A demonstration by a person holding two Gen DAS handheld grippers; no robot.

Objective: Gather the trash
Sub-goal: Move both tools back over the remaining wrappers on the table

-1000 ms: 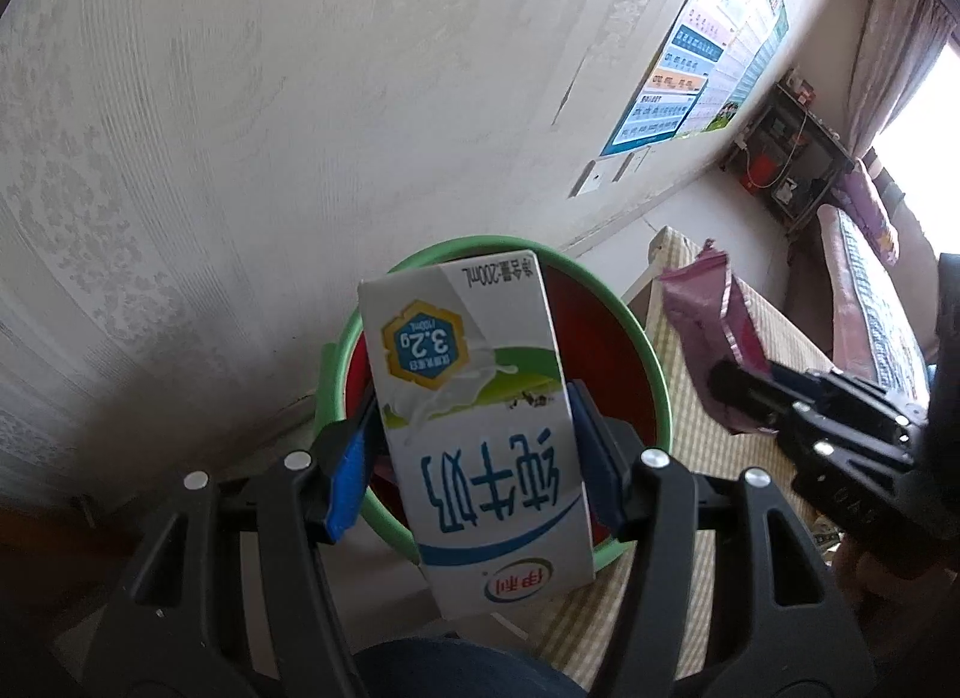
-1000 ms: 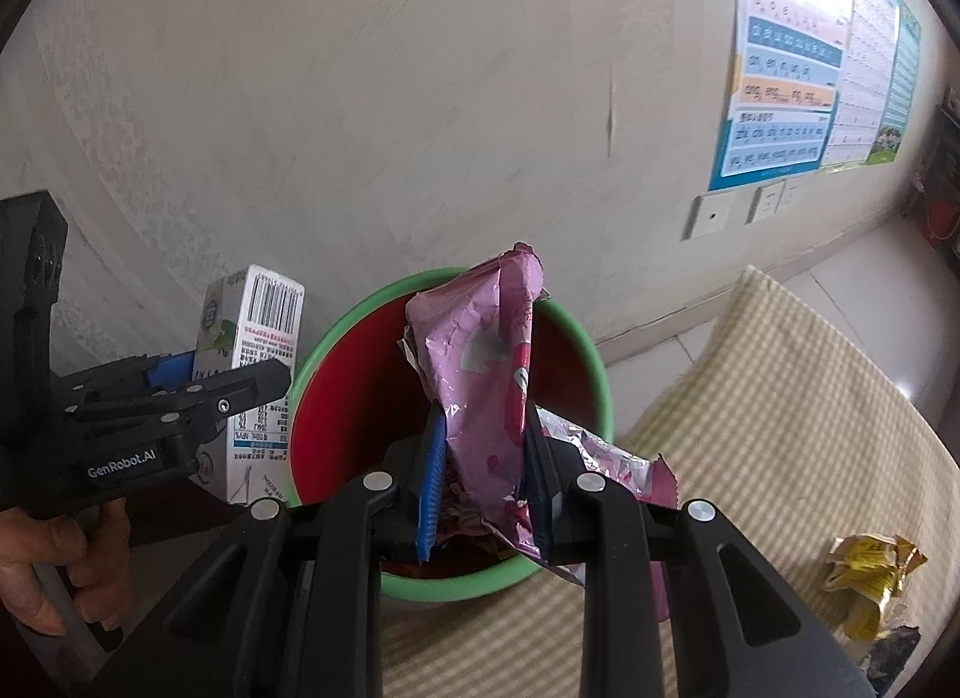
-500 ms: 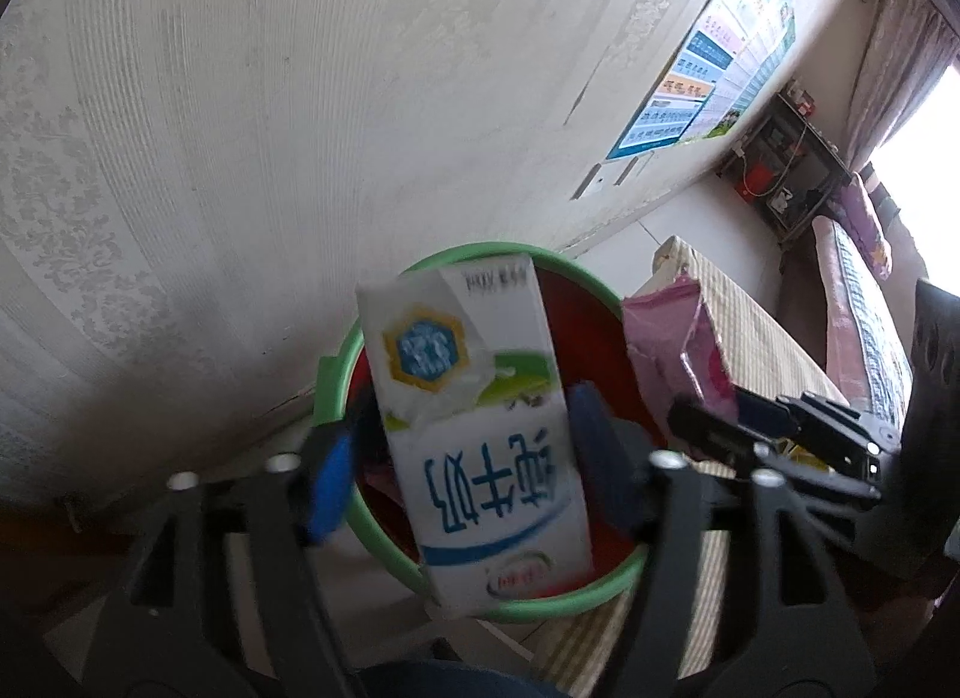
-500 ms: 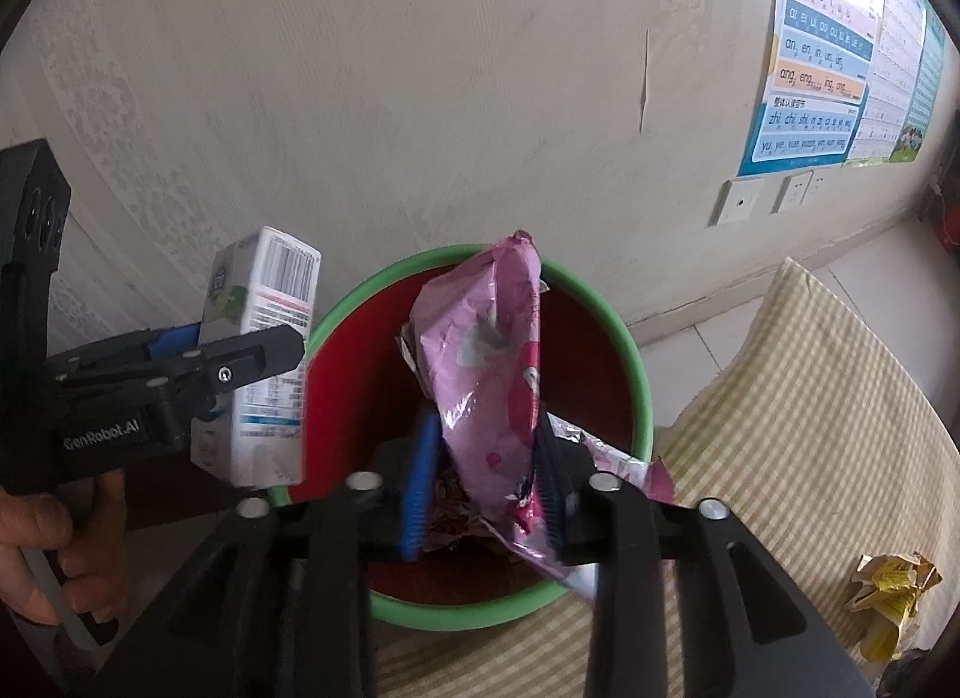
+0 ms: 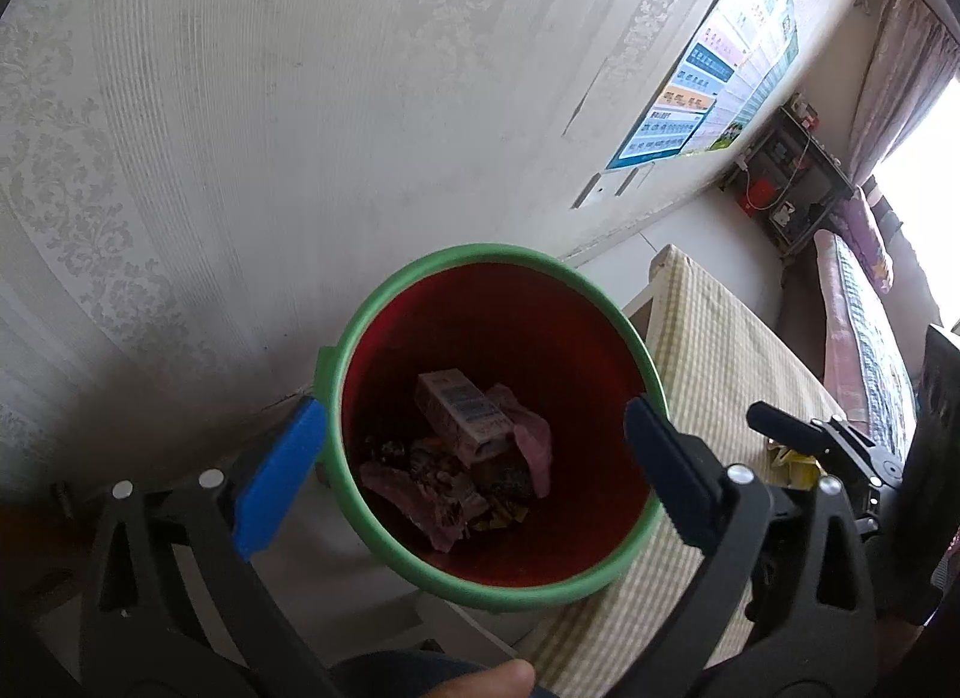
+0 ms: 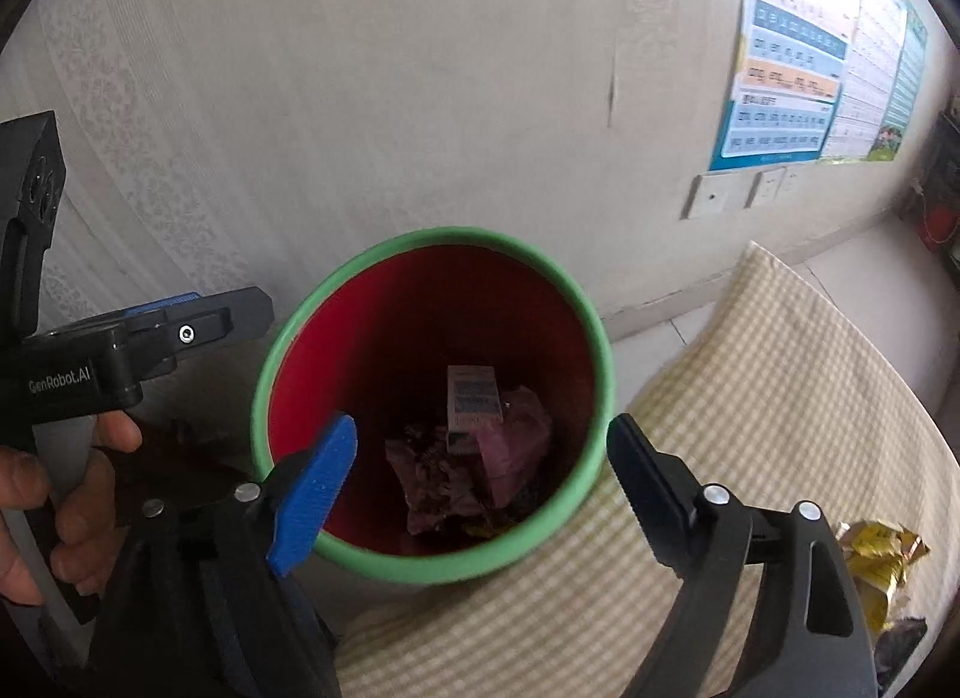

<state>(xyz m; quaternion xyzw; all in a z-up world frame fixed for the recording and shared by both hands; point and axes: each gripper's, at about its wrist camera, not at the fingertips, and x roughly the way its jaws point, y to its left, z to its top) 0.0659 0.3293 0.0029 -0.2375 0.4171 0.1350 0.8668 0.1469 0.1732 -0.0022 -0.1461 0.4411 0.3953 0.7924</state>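
Pale patterned wallpaper (image 5: 252, 116) fills the background, with a colourful wall chart (image 6: 798, 92) hanging above a pair of white wall switches (image 6: 741, 192). Against this wall stands a red bin with a green rim (image 5: 384, 308), its far side near the wall and its near side beside a surface covered in a yellow checked cloth (image 6: 750, 386). Inside the bin, at the bottom, lies a small milk carton (image 5: 462, 413) on its side, barcode panel up, touching a crumpled pink wrapper (image 6: 519, 440) and resting on a heap of darker scraps. The left gripper (image 5: 474, 458) hangs over the bin's mouth with its jaws spread wide and nothing between them, one blue pad outside the rim on each side in its own view. The right gripper (image 6: 480, 467) is likewise spread wide and bare, above the near edge of the bin. A hand (image 6: 57, 494) grips the handle of the left tool in the right camera's view. On the cloth, off to the right, sits a crumpled gold wrapper (image 6: 873, 554), well apart from the bin.
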